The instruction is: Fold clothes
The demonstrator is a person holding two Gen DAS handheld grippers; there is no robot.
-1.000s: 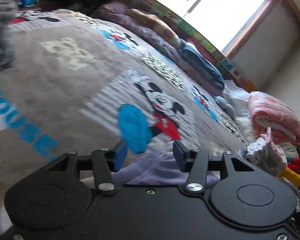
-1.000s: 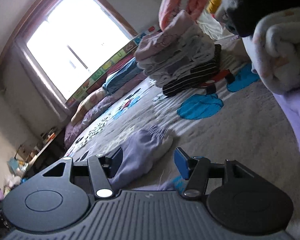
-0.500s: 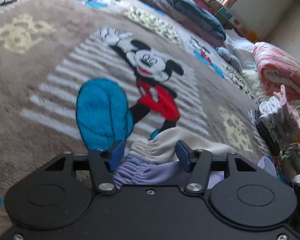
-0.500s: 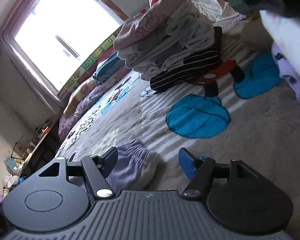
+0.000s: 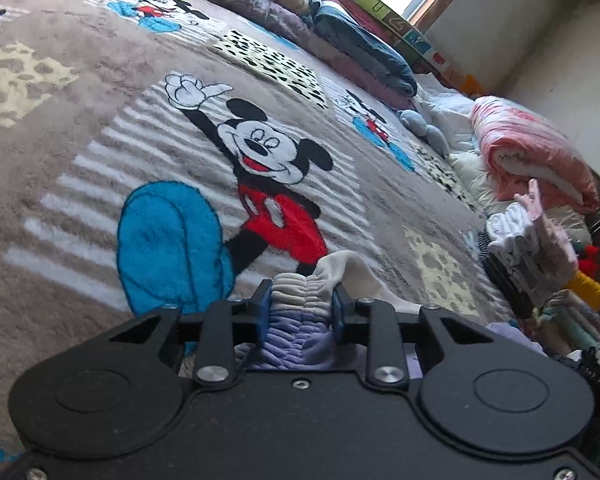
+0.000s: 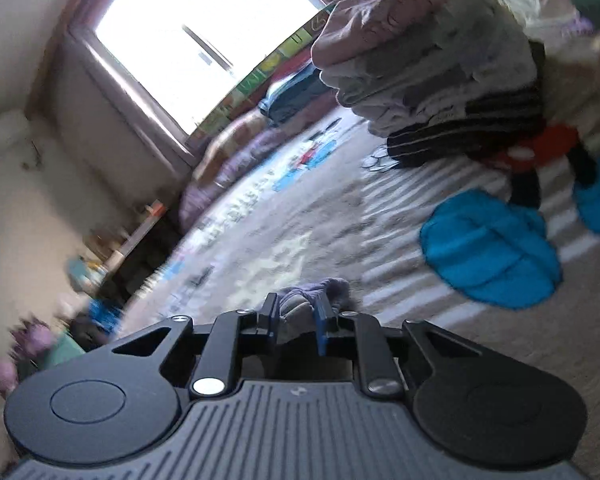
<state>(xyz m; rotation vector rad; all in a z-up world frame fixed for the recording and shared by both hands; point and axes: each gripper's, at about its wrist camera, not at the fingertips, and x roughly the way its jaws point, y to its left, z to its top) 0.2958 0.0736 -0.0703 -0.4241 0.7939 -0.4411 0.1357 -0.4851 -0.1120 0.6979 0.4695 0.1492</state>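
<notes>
Evidently mid-fold: both the left gripper and right gripper pinch the lavender garment's elastic waistband (folded stack nearby).

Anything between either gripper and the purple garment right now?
Nothing visible. The left gripper is already closed on the gathered cuff of the purple garment, and the right gripper is closed on another bunch of purple fabric. Only the bare blanket lies ahead; the folded stack sits off to the side.
</notes>
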